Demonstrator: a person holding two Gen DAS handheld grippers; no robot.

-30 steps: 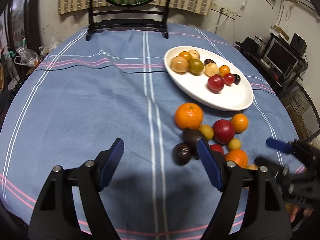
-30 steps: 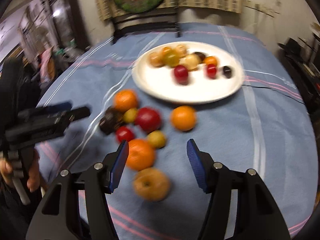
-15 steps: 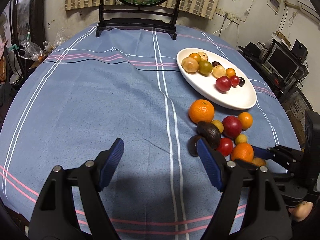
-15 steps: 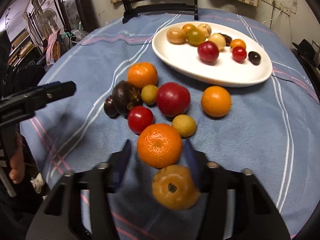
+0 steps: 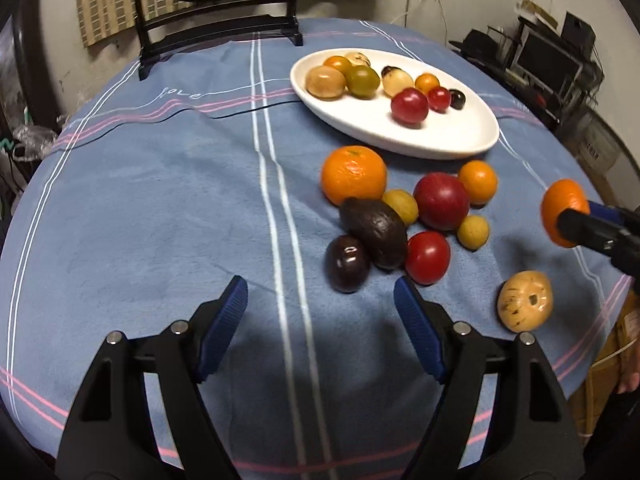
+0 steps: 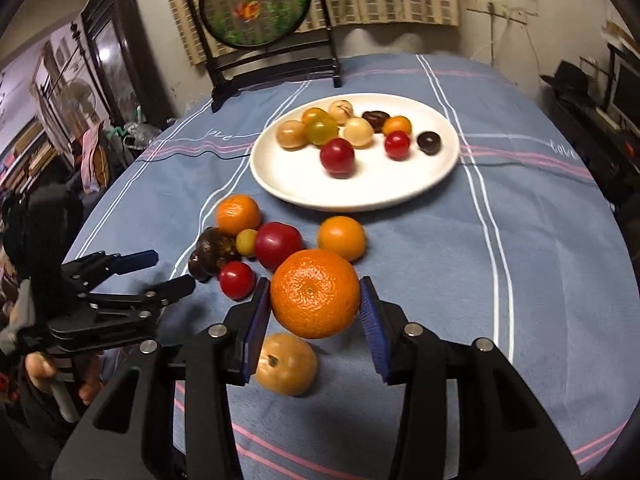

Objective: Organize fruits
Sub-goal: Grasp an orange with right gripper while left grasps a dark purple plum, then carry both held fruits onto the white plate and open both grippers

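Observation:
My right gripper (image 6: 316, 322) is shut on a large orange (image 6: 315, 293) and holds it above the cloth; the orange also shows at the right edge of the left wrist view (image 5: 562, 210). A white oval plate (image 6: 384, 188) holds several small fruits. Loose fruits lie in front of the plate: an orange (image 5: 353, 175), a red apple (image 5: 441, 201), a dark avocado (image 5: 374, 232), a dark plum (image 5: 347, 263), a red tomato (image 5: 427, 257) and a tan fruit (image 5: 525, 301). My left gripper (image 5: 320, 322) is open and empty, just short of the plum.
A round table with a blue striped cloth (image 5: 160, 200) carries everything. A dark stand with a round painted screen (image 6: 256, 4) stands at the table's far edge. Shelves and electronics (image 5: 560, 56) are off to the right.
My right gripper closed on the large orange and lifted it off the cloth. My left gripper stayed open and shifted slightly towards the fruit pile.

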